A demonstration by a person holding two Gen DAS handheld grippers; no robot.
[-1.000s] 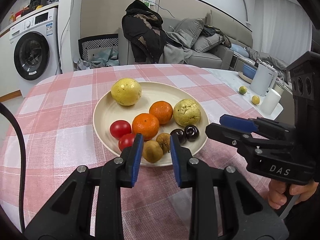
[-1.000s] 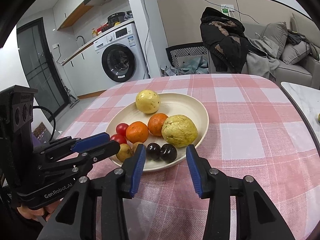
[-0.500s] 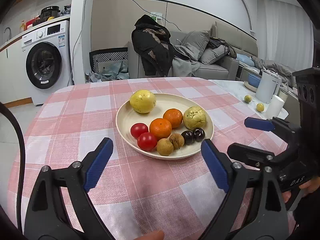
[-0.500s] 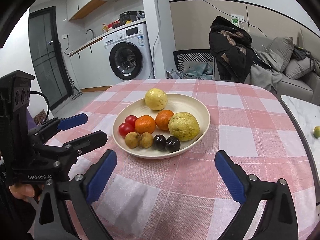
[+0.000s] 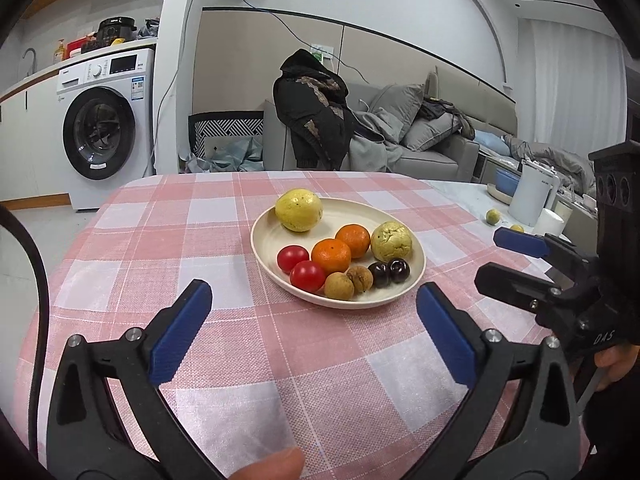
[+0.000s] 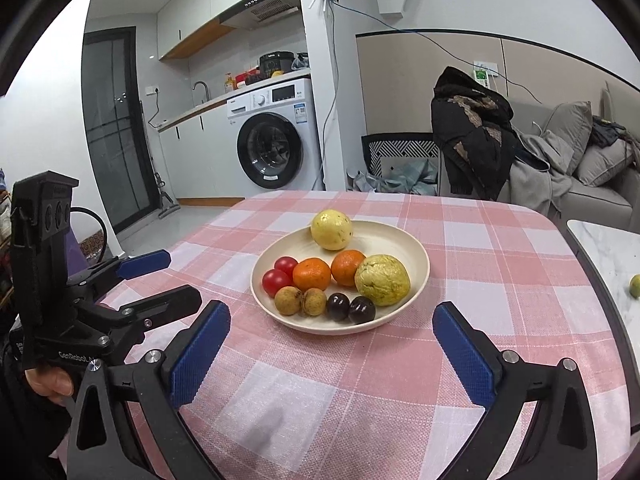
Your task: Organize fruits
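Right wrist: two tomatoes [image 6: 280,274], two oranges [image 6: 329,271].

Left gripper [image 5: 316,332] has just been opening, jaws wide with nothing between them, hanging over the checked bench [image 5: 160,248]. Cream plate [image 5: 264,240] sits just ahead with the fruit; right gripper [image 5: 516,260] is off beside it, also spread.

Home, open-plan living room and kitchen. Washing machine [image 6: 276,148] under a counter with range hood [image 6: 262,10]. Grey sofa [image 5: 432,140] with cushions, checked tablecloth [image 5: 200,240] on dining table.
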